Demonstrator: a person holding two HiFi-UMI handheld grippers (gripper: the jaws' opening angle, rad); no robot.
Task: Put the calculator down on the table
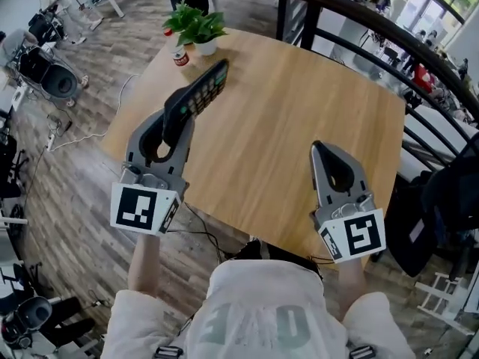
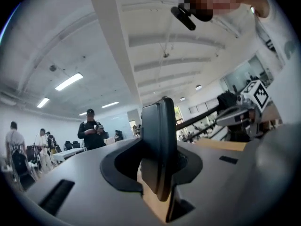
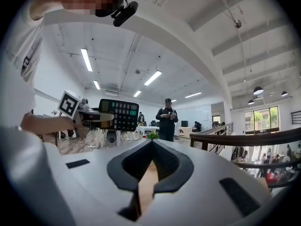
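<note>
A black calculator [image 1: 198, 94] with its keys facing up is held in the air above the left part of the round wooden table [image 1: 299, 103]. My left gripper [image 1: 178, 120] is shut on its near end. In the left gripper view the calculator [image 2: 160, 145] stands edge-on between the jaws. From the right gripper view I see the calculator [image 3: 118, 114] face-on at the left, keys and green button showing. My right gripper [image 1: 318, 148] hovers over the table's near right side, shut, with nothing between its jaws [image 3: 150, 142].
A potted plant [image 1: 196, 27] and a small red can [image 1: 180, 57] stand at the table's far left edge. A dark railing [image 1: 359, 13] runs behind the table on the right. A person in black [image 3: 166, 119] stands beyond the table. Cables lie on the floor at the left.
</note>
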